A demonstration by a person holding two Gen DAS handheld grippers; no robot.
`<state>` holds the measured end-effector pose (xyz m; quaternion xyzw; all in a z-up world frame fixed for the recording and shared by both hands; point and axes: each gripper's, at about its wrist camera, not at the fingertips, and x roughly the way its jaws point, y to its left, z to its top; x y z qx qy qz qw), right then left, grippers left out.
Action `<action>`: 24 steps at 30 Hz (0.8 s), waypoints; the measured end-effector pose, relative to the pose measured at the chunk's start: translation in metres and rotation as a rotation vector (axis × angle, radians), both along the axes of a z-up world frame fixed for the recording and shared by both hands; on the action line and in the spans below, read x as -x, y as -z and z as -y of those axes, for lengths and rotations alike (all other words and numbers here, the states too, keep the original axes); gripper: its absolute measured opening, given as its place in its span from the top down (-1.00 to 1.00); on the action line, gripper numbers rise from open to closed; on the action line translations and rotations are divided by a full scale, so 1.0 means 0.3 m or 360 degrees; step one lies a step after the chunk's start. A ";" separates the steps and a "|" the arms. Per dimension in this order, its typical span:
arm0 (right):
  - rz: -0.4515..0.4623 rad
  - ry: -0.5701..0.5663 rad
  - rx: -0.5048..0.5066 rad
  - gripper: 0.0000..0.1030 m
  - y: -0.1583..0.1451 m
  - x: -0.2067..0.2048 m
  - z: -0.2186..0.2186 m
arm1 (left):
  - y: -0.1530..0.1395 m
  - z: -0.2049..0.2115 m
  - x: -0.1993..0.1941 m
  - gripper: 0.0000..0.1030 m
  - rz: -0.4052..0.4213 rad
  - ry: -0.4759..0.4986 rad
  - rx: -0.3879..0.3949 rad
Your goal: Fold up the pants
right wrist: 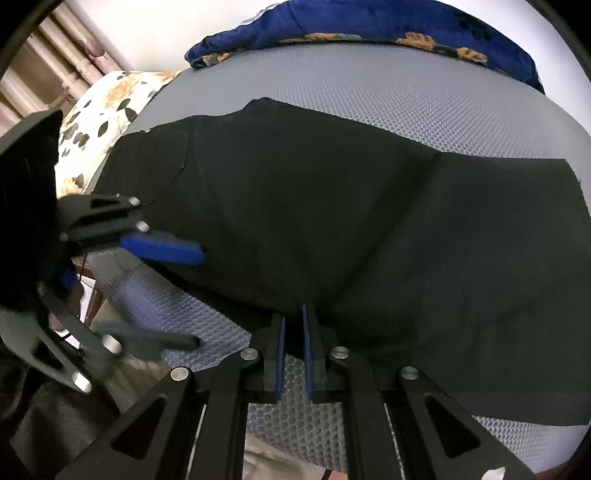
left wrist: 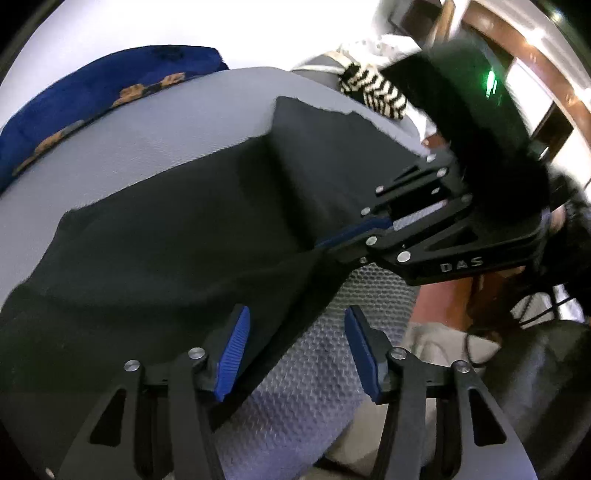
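Jaws on the right gripper (right wrist: 293,350) are nearly together, pinching the near edge of the black pants (right wrist: 332,221); dark cloth sits between the 2 blue pads. Jaws on the left gripper (left wrist: 297,354) stand apart with nothing clamped: 1 blue pad lies over the black cloth, the other over bare mattress.

From the left wrist view, the right gripper (left wrist: 354,230) reaches in from the right, its pads closed on the pants' edge. From the right wrist view, the left gripper (right wrist: 184,291) is at the left, 1 finger over the cloth, the other blurred below it.

Spread flat, the pants cover a grey honeycomb-textured mattress (right wrist: 369,99). A blue blanket (right wrist: 332,26) with orange patterns lies along its far edge, and a flowered pillow (right wrist: 110,99) sits at the far left corner.
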<state>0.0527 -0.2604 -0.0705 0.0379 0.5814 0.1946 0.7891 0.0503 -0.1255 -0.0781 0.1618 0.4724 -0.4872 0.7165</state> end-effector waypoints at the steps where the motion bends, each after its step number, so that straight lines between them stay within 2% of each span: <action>1: 0.0004 -0.0003 -0.0004 0.85 0.000 0.001 -0.001 | 0.008 0.016 0.007 0.20 0.0038 0.0006 -0.0033; 2: 0.0006 -0.0005 -0.0014 0.85 -0.001 0.001 0.000 | 0.021 0.034 0.009 0.26 0.0059 0.0012 -0.0066; 4: 0.0004 -0.0010 -0.0019 0.85 0.003 0.004 -0.001 | 0.044 0.052 0.002 0.66 0.0074 0.0004 -0.0091; 7: 0.0011 -0.0015 -0.0026 0.76 0.011 0.011 0.003 | 0.065 0.064 -0.019 0.88 0.0053 -0.0045 -0.0082; 8: 0.0006 0.0001 -0.0038 0.75 0.013 0.009 0.007 | 0.067 0.069 -0.021 0.89 0.0031 -0.0065 -0.0071; 11: 0.0037 0.0091 -0.0142 0.49 -0.011 0.019 0.066 | 0.072 0.058 -0.021 0.91 0.0013 -0.0087 -0.0071; 13: 0.0075 0.0190 -0.0219 0.20 -0.032 0.025 0.137 | 0.077 0.053 -0.017 0.91 -0.0010 -0.0108 -0.0067; 17: 0.0088 0.0492 -0.0301 0.20 -0.032 0.022 0.362 | 0.083 0.044 -0.018 0.91 -0.0051 -0.0159 -0.0044; 19: 0.0058 0.0708 -0.0359 0.22 0.004 0.015 0.516 | 0.084 0.035 -0.019 0.91 -0.0070 -0.0184 -0.0036; 24: 0.0007 0.1077 -0.0472 0.36 0.105 0.005 0.788 | 0.088 0.034 -0.017 0.91 -0.0077 -0.0214 -0.0042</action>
